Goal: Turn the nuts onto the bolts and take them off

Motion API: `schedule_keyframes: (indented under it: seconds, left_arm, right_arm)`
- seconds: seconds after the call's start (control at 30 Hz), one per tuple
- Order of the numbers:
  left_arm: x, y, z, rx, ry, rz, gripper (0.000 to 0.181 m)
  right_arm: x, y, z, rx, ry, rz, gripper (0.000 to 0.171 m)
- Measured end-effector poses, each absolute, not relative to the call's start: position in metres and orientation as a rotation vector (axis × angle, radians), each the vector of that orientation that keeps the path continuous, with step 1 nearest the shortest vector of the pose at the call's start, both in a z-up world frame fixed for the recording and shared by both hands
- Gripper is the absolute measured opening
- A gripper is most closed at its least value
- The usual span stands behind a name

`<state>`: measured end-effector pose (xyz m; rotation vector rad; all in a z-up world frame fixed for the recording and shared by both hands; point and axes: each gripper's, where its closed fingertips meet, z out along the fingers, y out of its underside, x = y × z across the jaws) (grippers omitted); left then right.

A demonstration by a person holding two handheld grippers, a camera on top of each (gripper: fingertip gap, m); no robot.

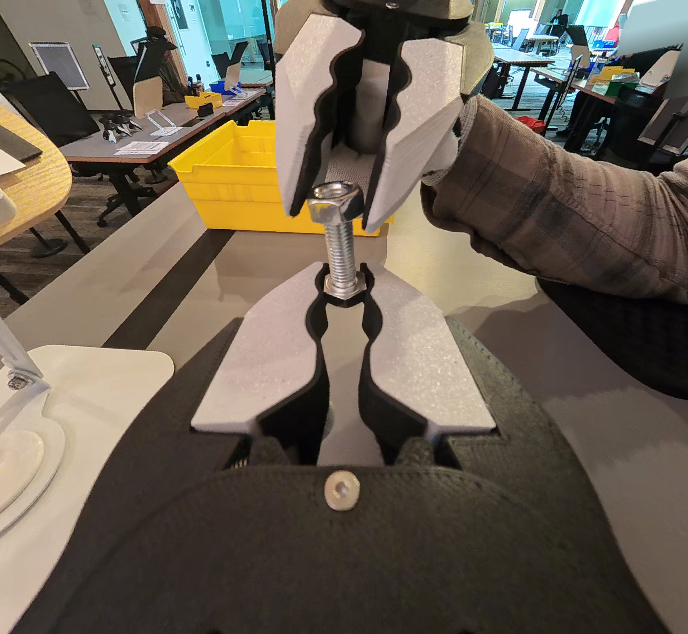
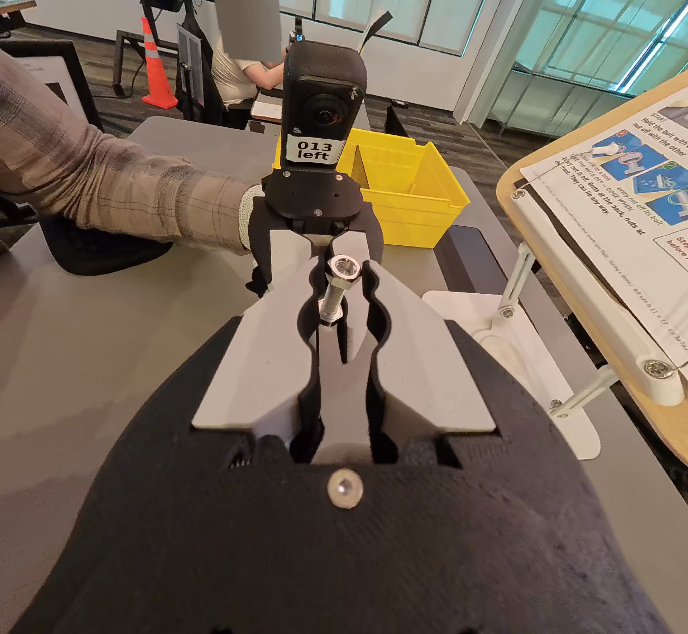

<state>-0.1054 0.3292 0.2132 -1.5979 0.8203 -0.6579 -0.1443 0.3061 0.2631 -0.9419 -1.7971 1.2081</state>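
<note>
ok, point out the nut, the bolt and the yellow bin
nut point(image 1: 335, 199), left wrist view, on its hex side.
bolt point(image 1: 340, 255), left wrist view, on its threaded shank.
yellow bin point(image 2: 409, 203), right wrist view, on its front wall.

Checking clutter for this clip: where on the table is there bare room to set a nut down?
Bare table in the right wrist view, between the sleeve and the right gripper. Another strip between the white stand base and yellow bin. Crowded in the middle, where left gripper and right gripper meet around the bolt and nut.
</note>
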Motion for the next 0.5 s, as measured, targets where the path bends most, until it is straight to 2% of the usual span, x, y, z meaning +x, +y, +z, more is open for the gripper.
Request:
schedule_keyframes:
  seconds: [0.5]
  left_arm:
    - [-0.1030,0.3288,0.2087,-1.628,0.820,-0.686,0.015]
  right_arm:
    - [-0.1438,0.3080,0.2577,-0.862,-1.859,0.963,0.018]
